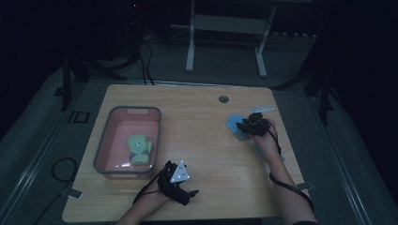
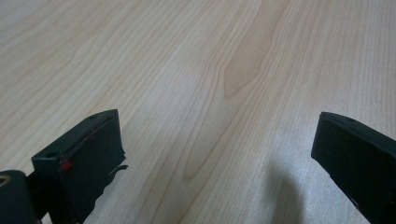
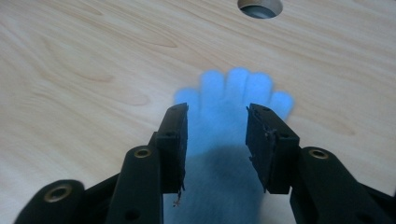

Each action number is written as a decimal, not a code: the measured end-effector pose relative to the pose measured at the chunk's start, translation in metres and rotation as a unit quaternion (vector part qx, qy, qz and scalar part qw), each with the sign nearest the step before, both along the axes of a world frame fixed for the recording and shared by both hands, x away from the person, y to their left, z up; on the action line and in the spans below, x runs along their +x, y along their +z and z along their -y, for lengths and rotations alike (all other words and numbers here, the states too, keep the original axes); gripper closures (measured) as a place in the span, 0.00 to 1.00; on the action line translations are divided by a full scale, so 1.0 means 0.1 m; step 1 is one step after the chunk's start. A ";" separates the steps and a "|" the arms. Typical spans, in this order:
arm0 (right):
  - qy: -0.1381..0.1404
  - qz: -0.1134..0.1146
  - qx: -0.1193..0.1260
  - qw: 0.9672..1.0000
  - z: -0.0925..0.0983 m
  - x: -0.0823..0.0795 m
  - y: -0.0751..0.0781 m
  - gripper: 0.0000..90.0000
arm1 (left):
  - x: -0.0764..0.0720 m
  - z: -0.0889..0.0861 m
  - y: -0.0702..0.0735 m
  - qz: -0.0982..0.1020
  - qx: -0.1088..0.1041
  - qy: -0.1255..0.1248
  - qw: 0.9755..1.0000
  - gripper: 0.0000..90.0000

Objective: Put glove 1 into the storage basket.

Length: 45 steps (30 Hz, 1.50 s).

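A pink bin point(image 1: 105, 140) at the table's point(image 1: 202, 140) left held a green glove point(image 1: 139, 149). Near the front edge, the left gripper point(image 1: 174, 180) rested with jaws spread wide over bare wood. At the right, the right gripper point(image 3: 217, 140) straddled a blue glove point(image 3: 233, 98) lying flat, its jaws part-closed with the pads not yet pressing.

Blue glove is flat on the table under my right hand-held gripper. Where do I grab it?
Pinch the blue glove across its palm, just below the fingers, coming straight down from above. It lies flat and limp, fingers pointing away, and the right hand-held gripper already straddles the palm with open jaws.
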State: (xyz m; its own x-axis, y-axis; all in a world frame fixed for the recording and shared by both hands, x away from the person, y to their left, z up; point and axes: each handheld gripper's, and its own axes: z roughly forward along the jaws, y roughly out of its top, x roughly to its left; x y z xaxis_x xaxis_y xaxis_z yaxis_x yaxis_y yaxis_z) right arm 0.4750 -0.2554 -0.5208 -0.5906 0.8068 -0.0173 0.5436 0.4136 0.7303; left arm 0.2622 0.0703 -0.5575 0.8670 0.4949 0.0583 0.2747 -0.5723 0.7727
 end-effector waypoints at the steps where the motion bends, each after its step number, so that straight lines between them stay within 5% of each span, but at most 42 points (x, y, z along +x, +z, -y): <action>1: 0.002 -0.001 -0.004 1.000 -0.01 0.03 -0.02 0.65 | 0.00 0.00 0.00 0.001 -0.003 -0.002 1.000 0.03; 9: 0.012 -0.019 -0.040 0.999 -0.04 0.14 -0.23 0.69 | -0.01 -0.03 -0.01 -0.003 -0.006 -0.007 1.000 0.03; 12: 0.006 -0.018 -0.034 0.999 -0.06 0.13 -0.26 0.71 | 0.00 -0.04 -0.01 -0.003 -0.010 -0.006 1.000 0.03; 16: 0.003 -0.008 -0.036 0.999 -0.10 0.09 -0.28 0.85 | 0.00 -0.04 -0.02 -0.002 -0.003 -0.005 1.000 0.03; 22: -0.057 -0.017 -0.011 0.998 -0.16 0.03 -0.24 0.94 | -0.01 -0.05 -0.01 -0.003 -0.010 -0.003 1.000 0.03; 29: -0.079 0.002 0.016 0.997 -0.24 -0.26 0.02 0.97 | 0.00 -0.04 -0.03 -0.007 -0.011 -0.003 1.000 0.03; 30: -0.085 0.005 0.030 0.996 -0.28 -0.42 0.16 0.97 | -0.01 -0.04 -0.03 -0.008 -0.011 -0.002 1.000 0.03; 35: -0.091 0.017 0.036 0.995 -0.37 -0.65 0.29 0.97 | -0.01 -0.05 -0.02 -0.003 -0.009 -0.001 1.000 0.03; 36: -0.100 0.020 0.044 0.994 -0.42 -0.81 0.35 0.97 | -0.01 -0.05 -0.01 0.000 -0.009 -0.001 1.000 0.03; 45: -0.112 0.018 0.053 0.992 -0.60 -1.28 0.41 0.98 | -0.02 -0.07 0.02 0.005 -0.016 0.001 1.000 0.03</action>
State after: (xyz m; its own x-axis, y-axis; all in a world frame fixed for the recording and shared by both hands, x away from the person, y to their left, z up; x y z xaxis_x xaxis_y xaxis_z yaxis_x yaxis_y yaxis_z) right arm 0.3466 -0.1952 -0.4793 -0.3977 0.9158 0.0565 0.5857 0.2061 0.7839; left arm 0.2603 0.0774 -0.5555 0.8656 0.4981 0.0512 0.2680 -0.5473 0.7928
